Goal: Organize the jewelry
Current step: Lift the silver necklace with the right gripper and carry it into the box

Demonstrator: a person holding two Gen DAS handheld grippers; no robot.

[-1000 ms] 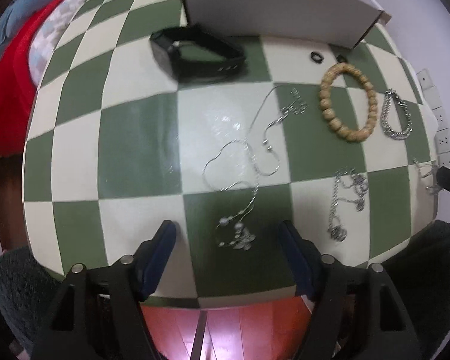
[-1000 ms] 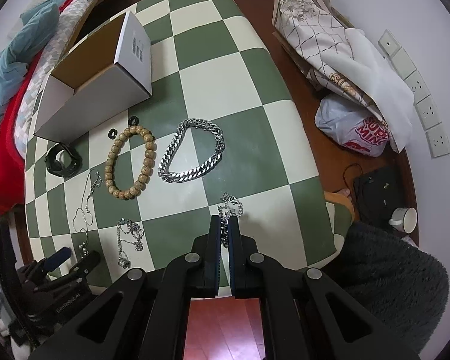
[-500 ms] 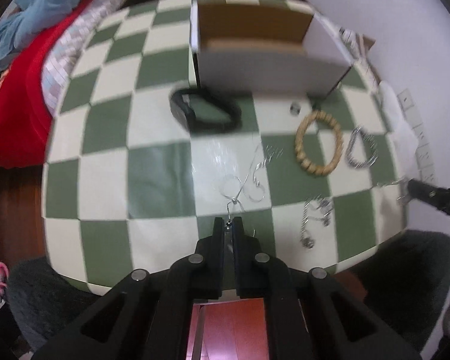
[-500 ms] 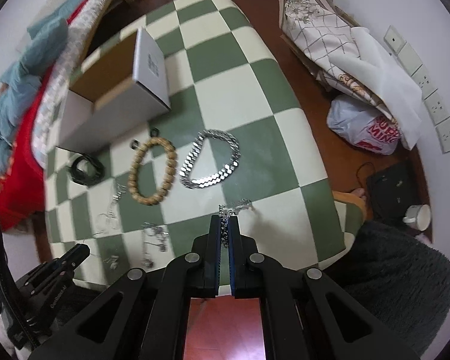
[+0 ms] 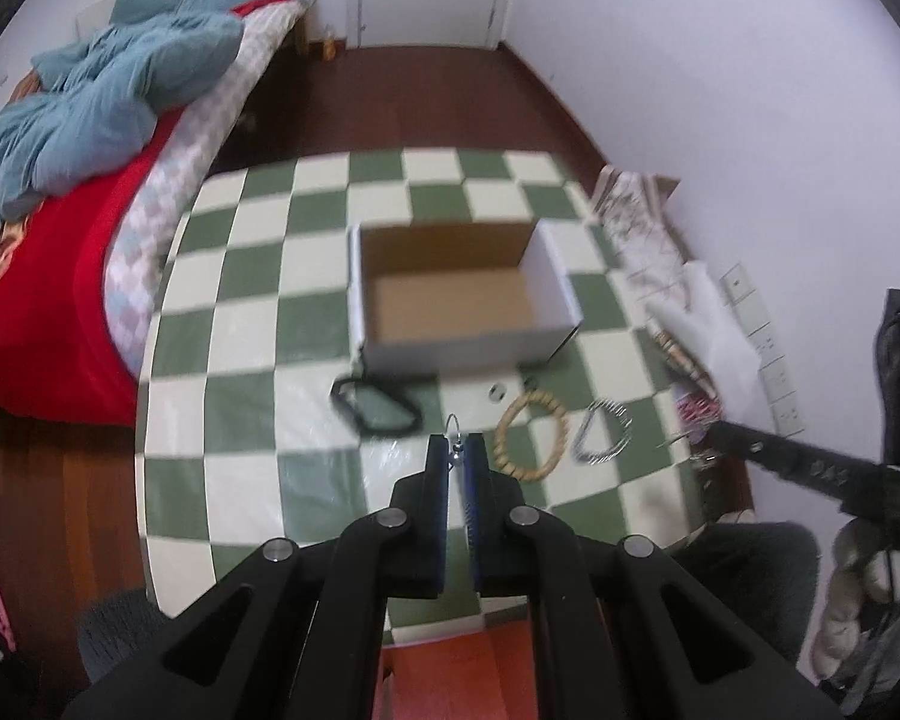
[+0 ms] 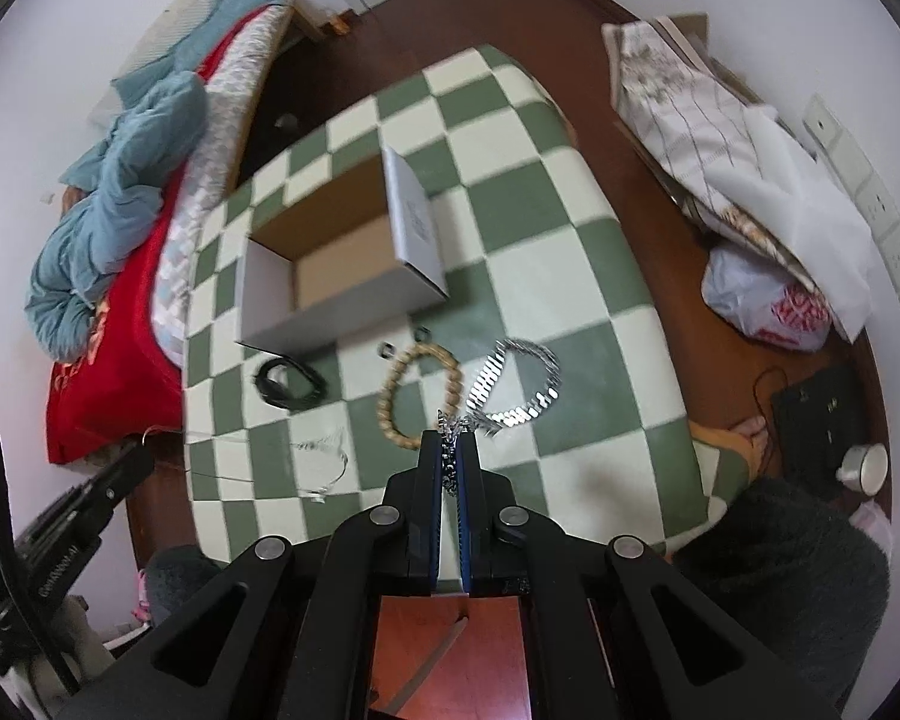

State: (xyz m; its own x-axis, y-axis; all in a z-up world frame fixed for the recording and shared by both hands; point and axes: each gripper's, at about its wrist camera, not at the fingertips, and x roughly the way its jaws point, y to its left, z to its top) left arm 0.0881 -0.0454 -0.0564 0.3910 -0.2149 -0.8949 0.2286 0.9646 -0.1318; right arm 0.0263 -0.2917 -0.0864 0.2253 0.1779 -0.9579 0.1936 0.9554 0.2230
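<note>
I have a piece of jewellery pinched in each tool and both are up off the checked table point(image 5: 240, 372); the job now, as I judge it, is to carry them over the open cardboard box point(image 5: 450, 294) and let go inside it. To do that well I should travel slowly so the hanging chains don't swing or snag on the box wall, get each tip well above the brown floor of the box, and part the jaws only then.

My left gripper point(image 5: 457, 450) is fully closed on a thin silver necklace point(image 5: 453, 427); only a small wire loop shows above the pads, and the rest is blurred, so I can't say how it hangs. My right gripper point(image 6: 450, 450) is likewise clamped tight, on a small silver chain point(image 6: 450, 423) bunched at the tips.

On the table, the black band point(image 6: 285, 384), the wooden bead bracelet point(image 6: 417, 393) and the heavy silver link bracelet point(image 6: 519, 381) lie just in front of the box.
</note>
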